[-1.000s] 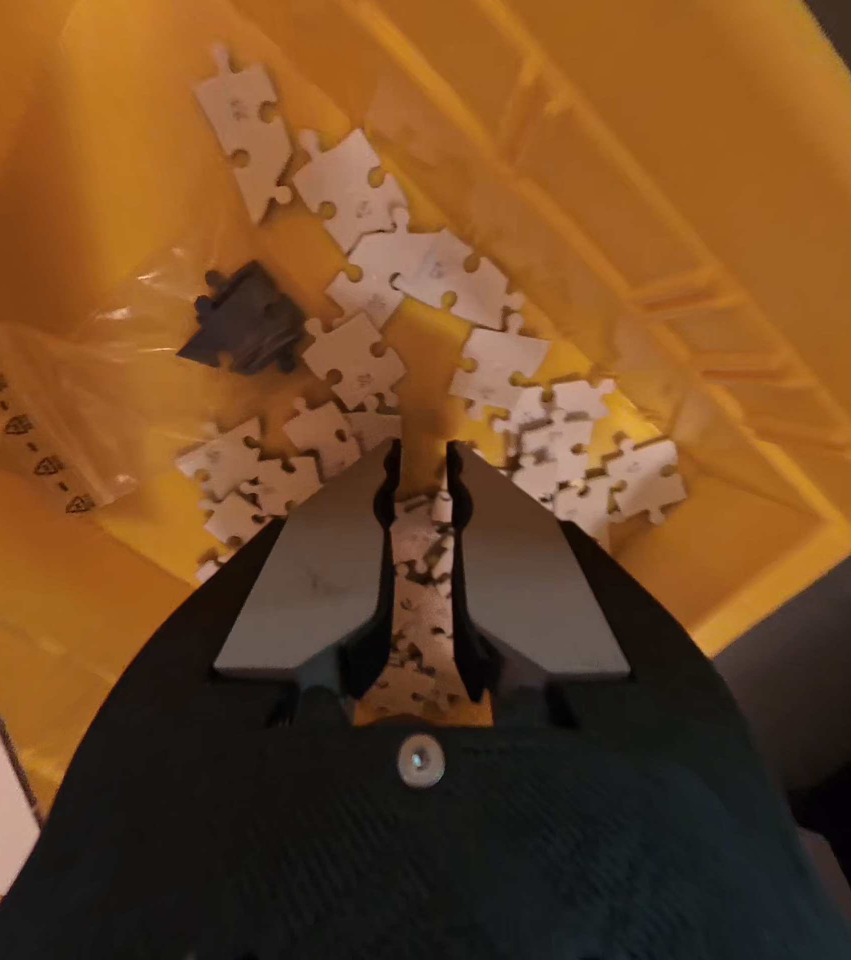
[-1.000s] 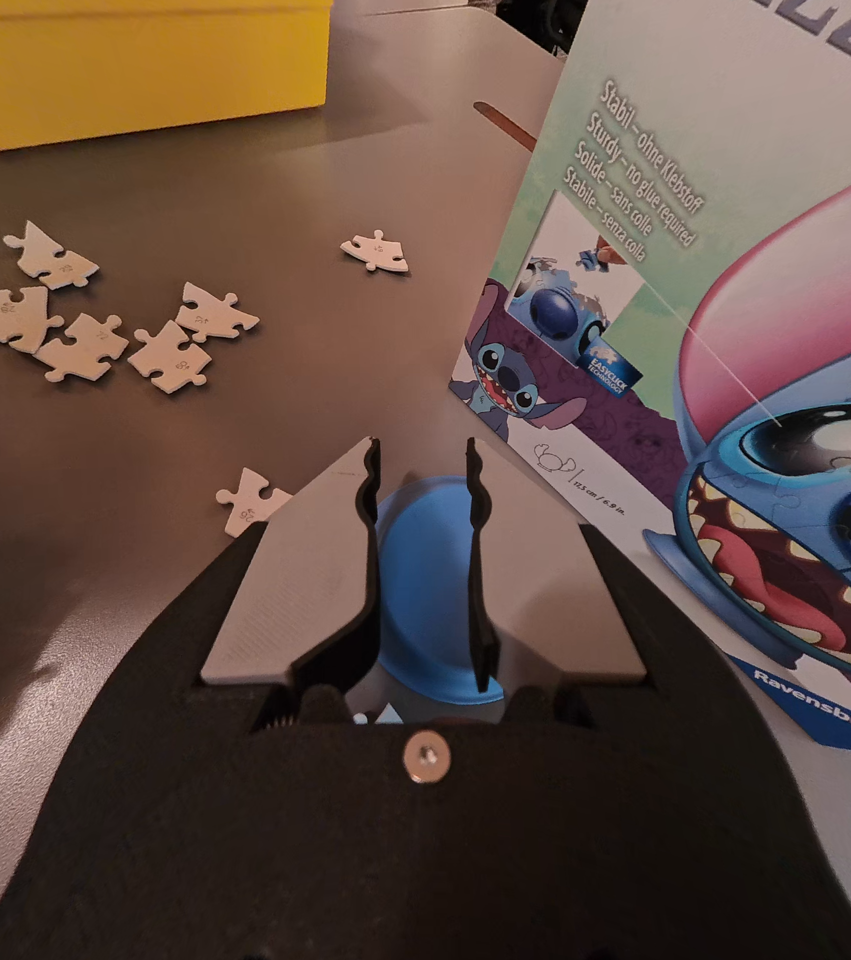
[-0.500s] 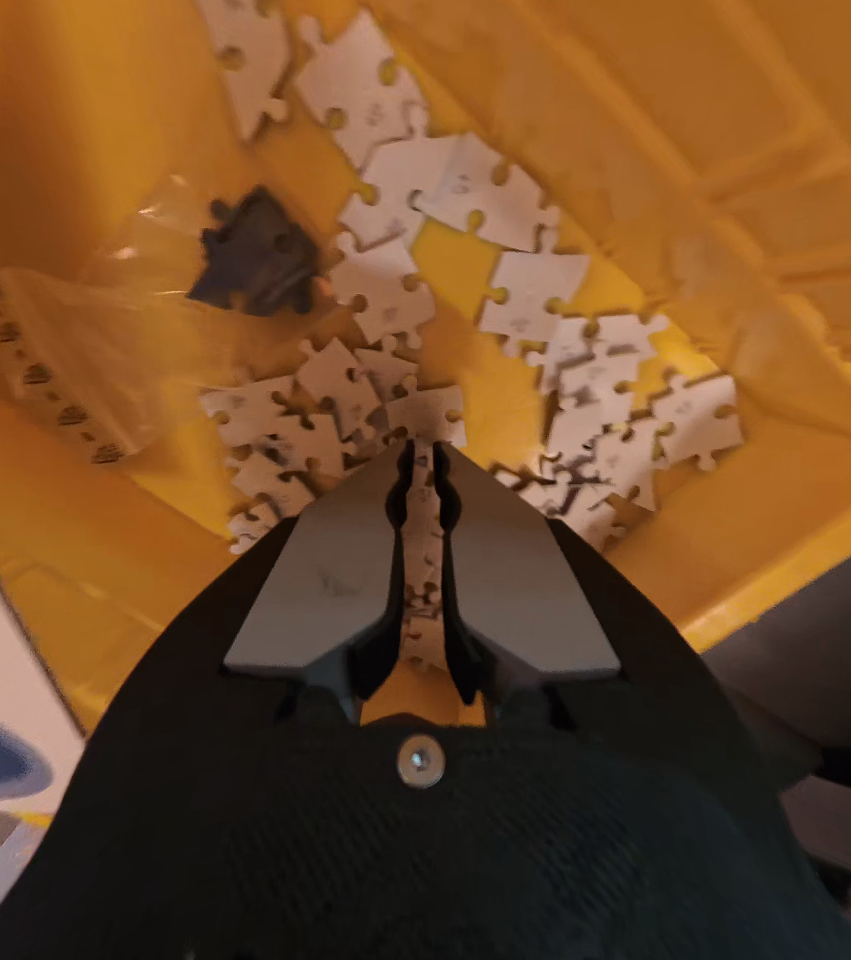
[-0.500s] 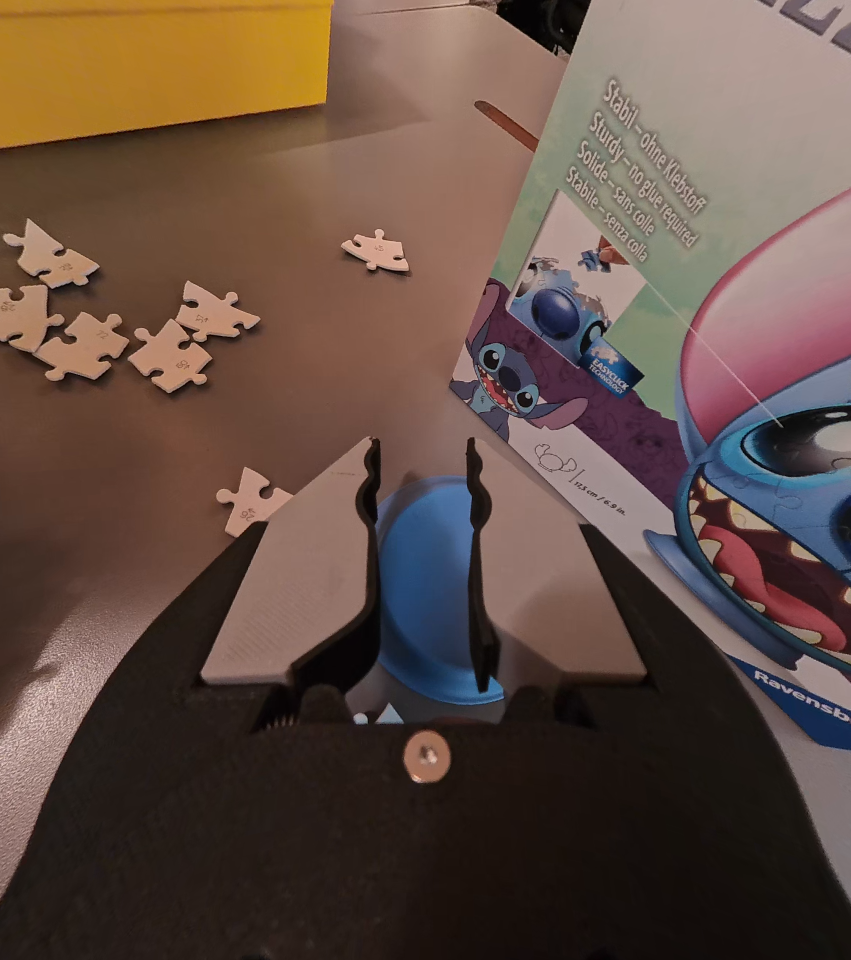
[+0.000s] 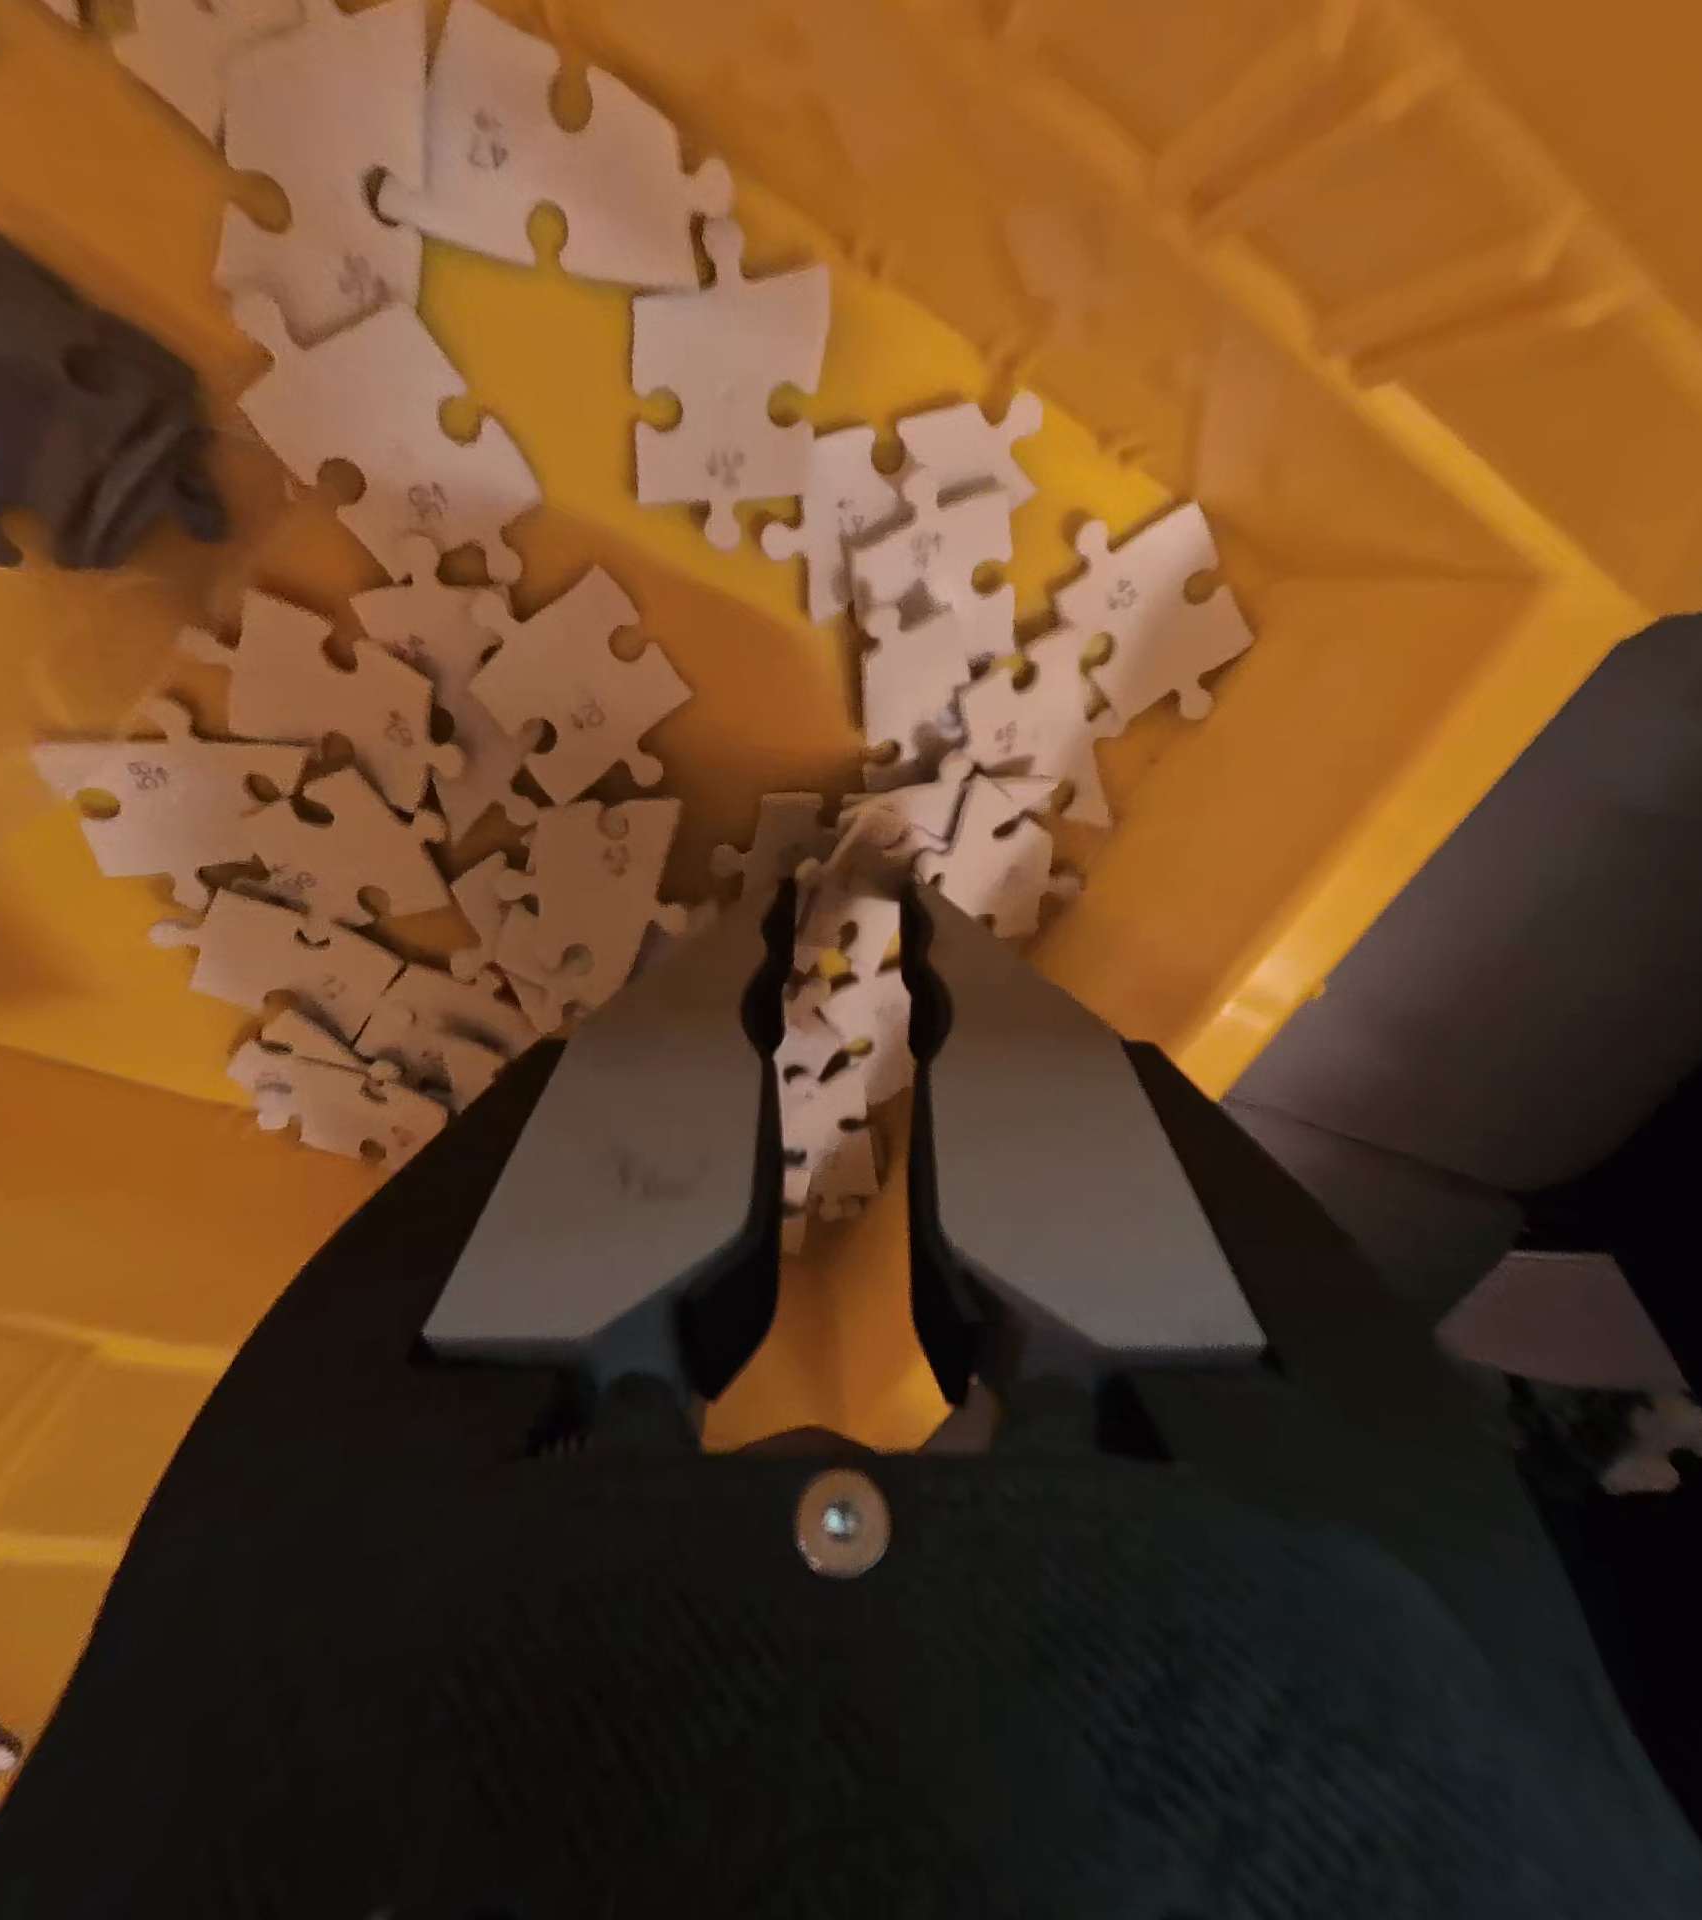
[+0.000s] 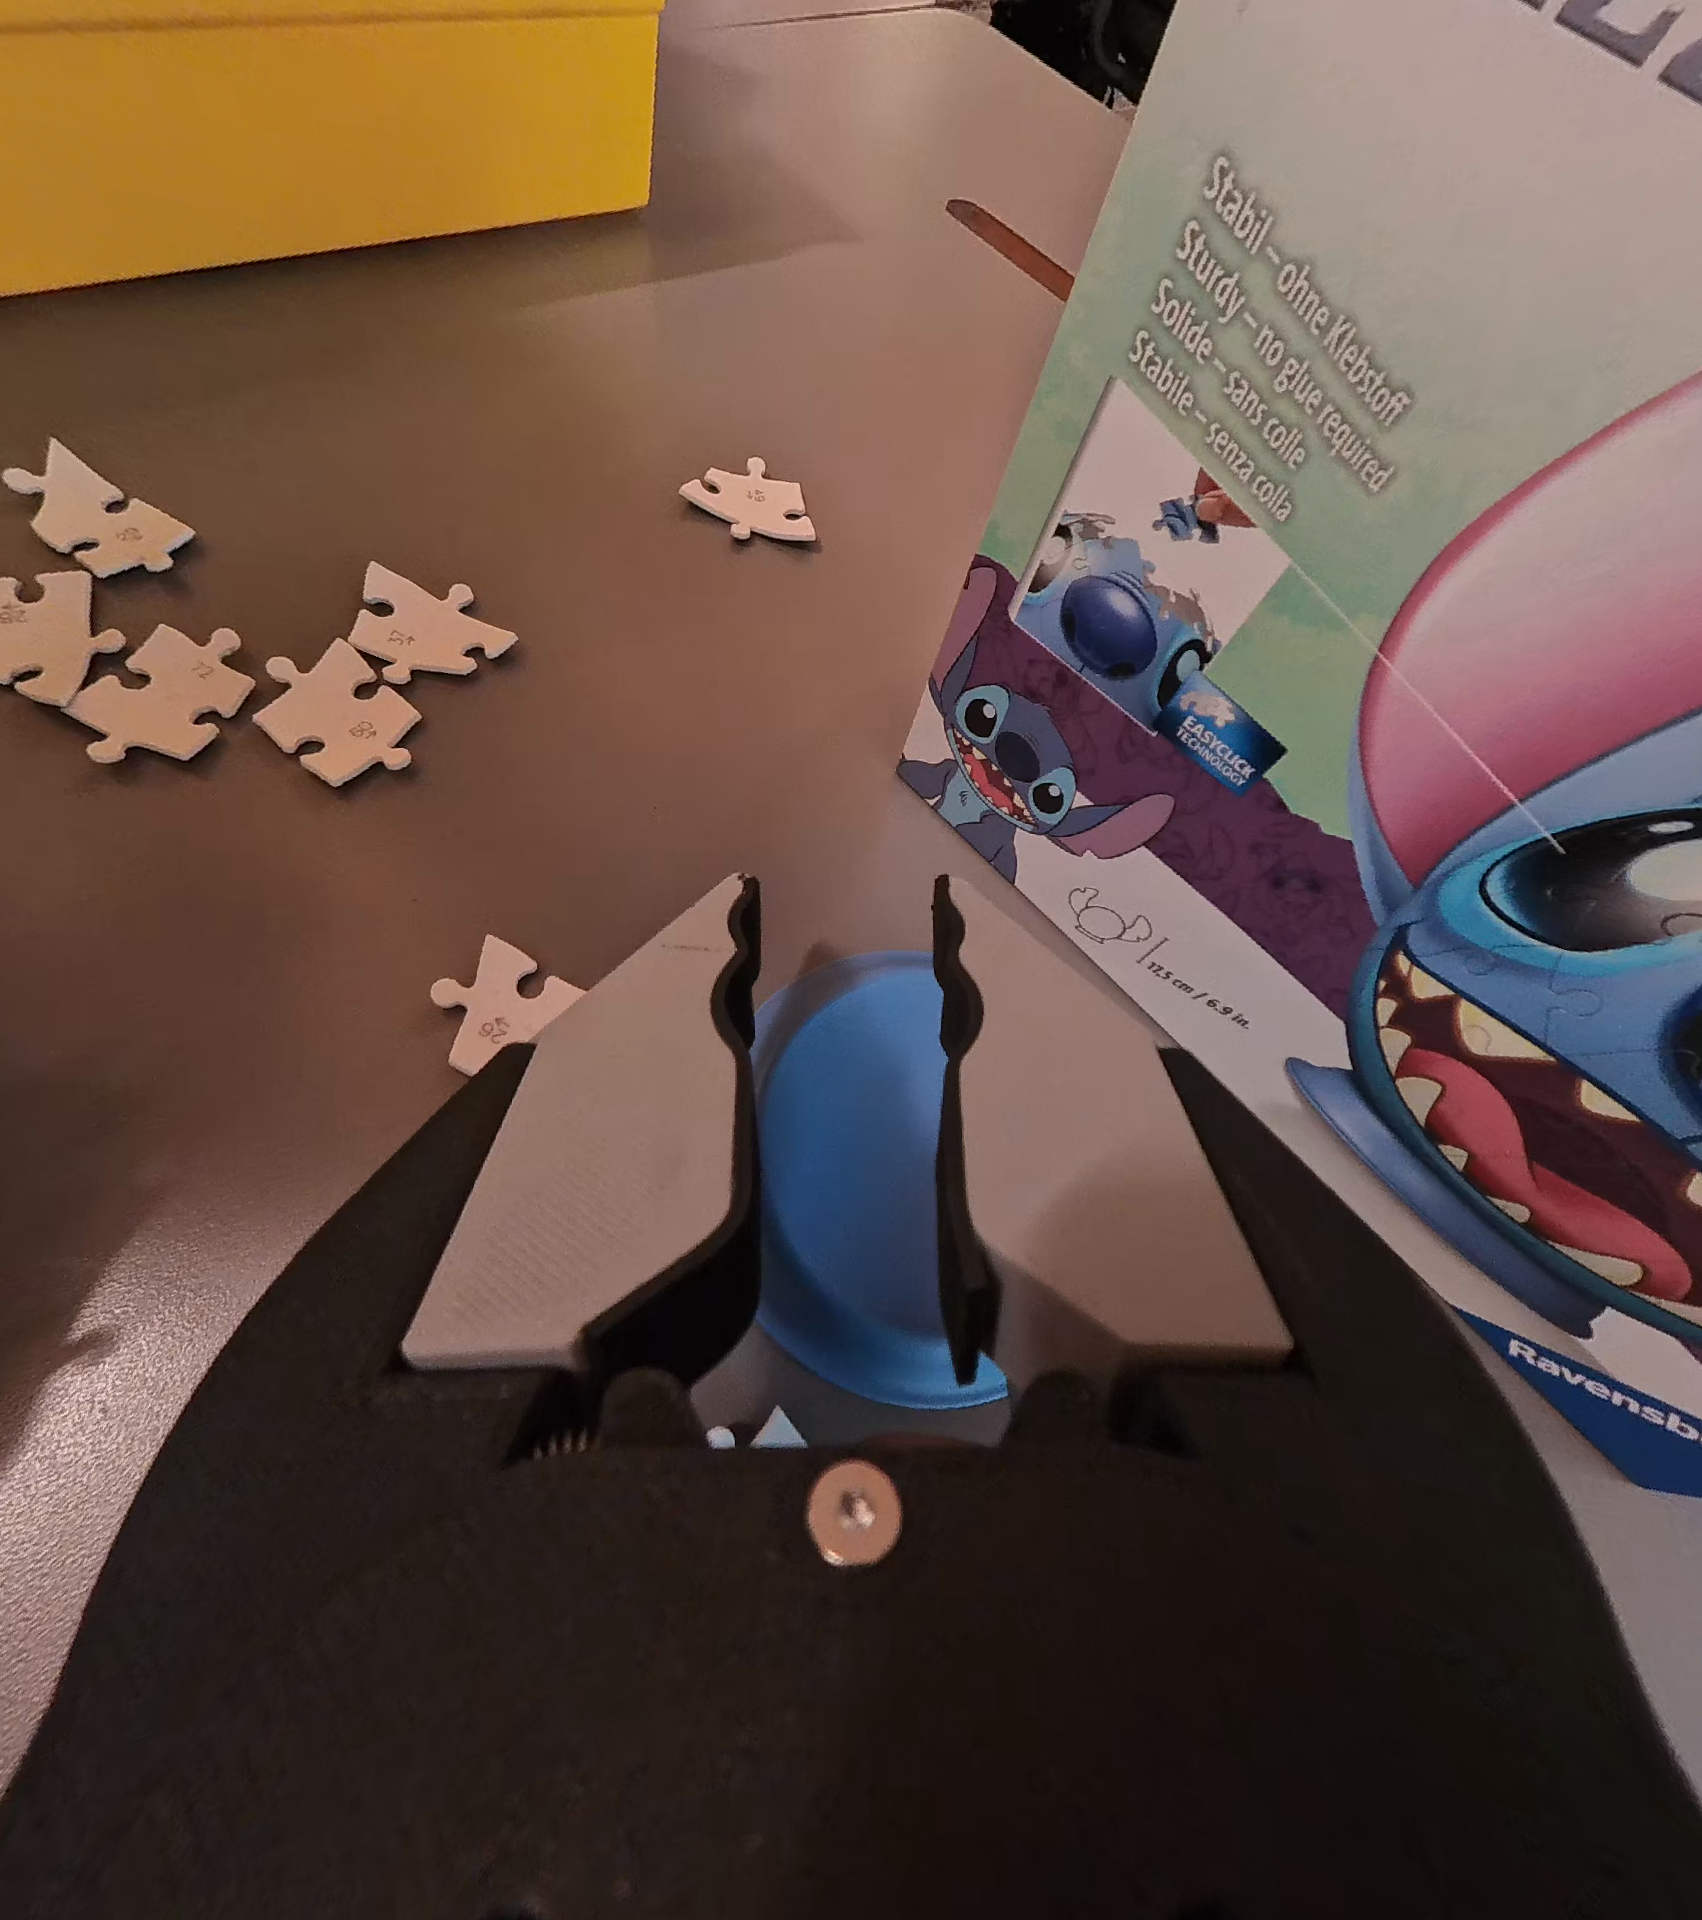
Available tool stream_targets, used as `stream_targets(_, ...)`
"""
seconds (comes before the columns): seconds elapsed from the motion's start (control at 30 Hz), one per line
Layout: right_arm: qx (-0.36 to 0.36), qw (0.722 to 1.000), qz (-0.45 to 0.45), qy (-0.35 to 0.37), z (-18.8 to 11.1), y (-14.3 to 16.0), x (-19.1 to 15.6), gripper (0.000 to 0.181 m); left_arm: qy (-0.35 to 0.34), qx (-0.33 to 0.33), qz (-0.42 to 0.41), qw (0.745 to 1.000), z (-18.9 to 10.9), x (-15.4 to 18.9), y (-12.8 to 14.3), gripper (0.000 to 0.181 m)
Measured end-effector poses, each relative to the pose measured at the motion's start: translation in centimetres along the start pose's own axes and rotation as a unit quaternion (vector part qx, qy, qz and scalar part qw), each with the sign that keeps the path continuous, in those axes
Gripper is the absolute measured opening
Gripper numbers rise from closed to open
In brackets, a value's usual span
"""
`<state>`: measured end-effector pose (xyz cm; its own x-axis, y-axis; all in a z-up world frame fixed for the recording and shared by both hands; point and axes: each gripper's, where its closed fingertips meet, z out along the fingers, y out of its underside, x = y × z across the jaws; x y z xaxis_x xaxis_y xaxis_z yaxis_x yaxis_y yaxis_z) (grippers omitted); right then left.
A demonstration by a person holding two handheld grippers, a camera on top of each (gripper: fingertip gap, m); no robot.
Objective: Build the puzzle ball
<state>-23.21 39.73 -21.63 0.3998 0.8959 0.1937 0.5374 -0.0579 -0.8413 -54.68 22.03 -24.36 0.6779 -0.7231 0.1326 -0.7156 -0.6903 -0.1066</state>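
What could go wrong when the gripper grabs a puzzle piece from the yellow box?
The left gripper sits over a heap of overlapping puzzle pieces in the yellow bin, so it might pinch several together or bend one. The picture is blurry, so its aim may be off.

puzzle pieces (image 5: 733, 405): pale grey-white backs
bin (image 5: 1346, 312): yellow
table (image 6: 618, 395): grey-brown
dome piece (image 6: 847, 1143): light blue
puzzle box (image 6: 1449, 260): mint green, pink, blue, purple

Grey table (image 6: 618, 343): loose puzzle pieces (image 6: 338, 707), seemingly bin (image 6: 265, 135).
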Motion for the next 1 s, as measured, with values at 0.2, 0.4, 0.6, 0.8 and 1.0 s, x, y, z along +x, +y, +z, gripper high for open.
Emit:
stream_targets(0.2,0.002,1.0,0.0,0.0,0.0,0.0,0.0,0.03,-0.017,0.063,-0.037,0.997,-0.2,-1.3,-3.1,0.014)
stream_targets(0.4,-0.001,1.0,-0.003,0.0,0.0,0.0,-0.1,0.03,-0.031,0.08,-0.05,0.995,-1.6,-2.4,-2.7,0.015)
stream_targets(0.6,-0.001,1.0,-0.004,0.001,0.0,0.0,-0.1,0.03,-0.055,0.065,-0.052,0.995,-1.6,-3.2,-2.0,0.018)
stream_targets(0.8,-0.001,1.0,-0.004,0.0,0.0,0.0,-0.1,0.03,-0.047,0.049,-0.052,0.996,-1.4,-3.0,-1.4,0.021)
stream_targets(1.0,-0.002,1.0,-0.005,0.0,0.1,0.0,-0.1,0.03,-0.029,0.036,-0.035,0.998,-1.0,-2.1,-1.0,0.026)
